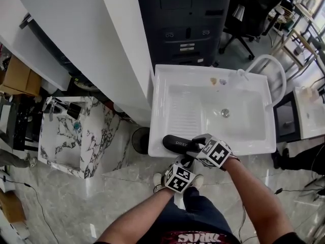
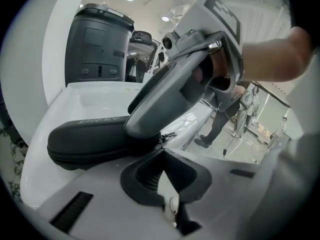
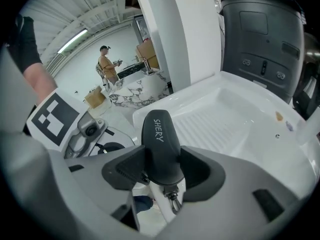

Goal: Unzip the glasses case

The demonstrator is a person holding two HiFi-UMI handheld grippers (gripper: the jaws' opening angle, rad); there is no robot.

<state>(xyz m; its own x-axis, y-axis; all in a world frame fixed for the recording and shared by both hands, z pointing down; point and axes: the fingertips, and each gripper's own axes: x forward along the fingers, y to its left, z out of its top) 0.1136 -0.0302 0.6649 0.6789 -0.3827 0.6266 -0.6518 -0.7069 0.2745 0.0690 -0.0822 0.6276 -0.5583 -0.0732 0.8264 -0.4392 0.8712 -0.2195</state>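
The glasses case [image 1: 177,143] lies on the front rim of the sink [image 1: 254,147]. My right tongs [image 3: 161,170] pinch its end. My left tongs [image 2: 164,181] are pressed together. I should hold that clamp firm, then take the zipper pull [image 3: 173,200] squarely.

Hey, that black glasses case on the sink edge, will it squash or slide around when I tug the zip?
Probably stiff: the glasses case holds its domed shape with the right tool clamped on it. It may slide if released, since the sink rim looks glossy.
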